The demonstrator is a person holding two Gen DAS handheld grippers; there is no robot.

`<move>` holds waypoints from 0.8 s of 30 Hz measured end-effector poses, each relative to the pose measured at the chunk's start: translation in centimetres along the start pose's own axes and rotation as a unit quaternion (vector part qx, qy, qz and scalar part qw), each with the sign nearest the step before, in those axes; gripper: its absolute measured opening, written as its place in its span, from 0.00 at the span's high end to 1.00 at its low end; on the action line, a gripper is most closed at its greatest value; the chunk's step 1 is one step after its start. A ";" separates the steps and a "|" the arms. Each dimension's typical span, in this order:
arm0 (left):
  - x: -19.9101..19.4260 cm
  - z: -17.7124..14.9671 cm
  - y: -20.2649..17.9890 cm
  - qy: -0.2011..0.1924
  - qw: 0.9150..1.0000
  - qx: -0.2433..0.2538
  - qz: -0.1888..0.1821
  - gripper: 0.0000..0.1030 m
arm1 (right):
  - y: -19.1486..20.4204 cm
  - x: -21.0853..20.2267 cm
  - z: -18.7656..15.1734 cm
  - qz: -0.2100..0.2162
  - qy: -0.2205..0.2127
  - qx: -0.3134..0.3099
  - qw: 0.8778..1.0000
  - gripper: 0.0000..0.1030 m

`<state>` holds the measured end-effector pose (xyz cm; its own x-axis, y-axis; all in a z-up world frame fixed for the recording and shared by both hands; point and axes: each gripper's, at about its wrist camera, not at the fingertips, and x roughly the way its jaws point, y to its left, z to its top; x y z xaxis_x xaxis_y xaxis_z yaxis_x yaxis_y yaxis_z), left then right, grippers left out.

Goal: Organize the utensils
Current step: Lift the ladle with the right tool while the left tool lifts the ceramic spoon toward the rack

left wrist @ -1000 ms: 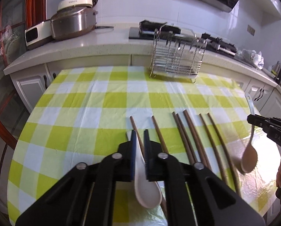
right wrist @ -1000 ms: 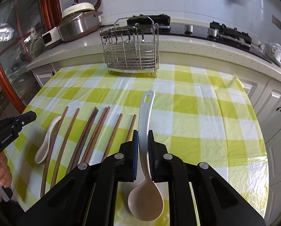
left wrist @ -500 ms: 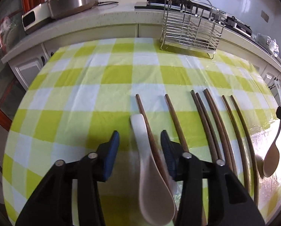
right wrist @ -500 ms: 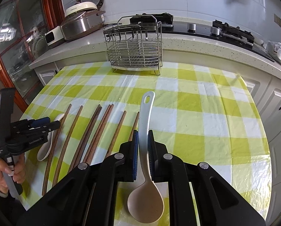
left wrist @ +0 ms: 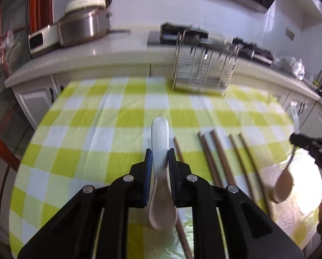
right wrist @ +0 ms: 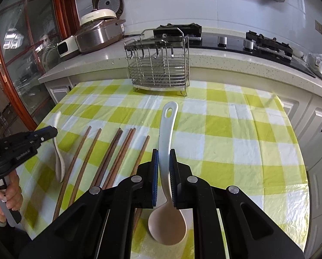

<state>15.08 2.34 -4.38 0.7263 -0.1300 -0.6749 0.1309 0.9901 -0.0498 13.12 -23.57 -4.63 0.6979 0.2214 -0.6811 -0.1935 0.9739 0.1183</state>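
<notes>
Both grippers are loaded: the left gripper [left wrist: 160,157] pinches the white soup spoon [left wrist: 160,172], the right gripper [right wrist: 163,157] pinches the rice paddle [right wrist: 166,161], handles pointing forward. Chopsticks [right wrist: 109,157] lie between them; the wire rack [right wrist: 158,67] sits dead ahead, looks slightly closer to the right one.

We see bright daylight in both views. The left wrist view is motion-blurred, smearing the wire rack [left wrist: 202,64] at 12 o'clock. Glare whitens the tablecloth [left wrist: 295,196] toward 4 o'clock. Fisheye bending curves the countertop [right wrist: 258,64]; the corners go black.
</notes>
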 end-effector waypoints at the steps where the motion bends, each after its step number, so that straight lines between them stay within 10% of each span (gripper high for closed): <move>1: -0.5 0.4 -0.2 -0.006 1.000 0.002 -0.001 0.86 | 0.1 -0.2 0.1 0.000 -0.003 -0.002 1.000 0.88; 24: 0.7 10.4 -3.3 -0.062 0.997 0.044 -0.003 0.86 | -1.0 -0.8 9.9 0.003 -0.085 -0.028 0.996 0.98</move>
<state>22.21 -1.54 2.93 0.8028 -0.1470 -0.5779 0.1900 0.9817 0.0143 19.58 -24.27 3.01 0.8017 0.2378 -0.5484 -0.2335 0.9692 0.0788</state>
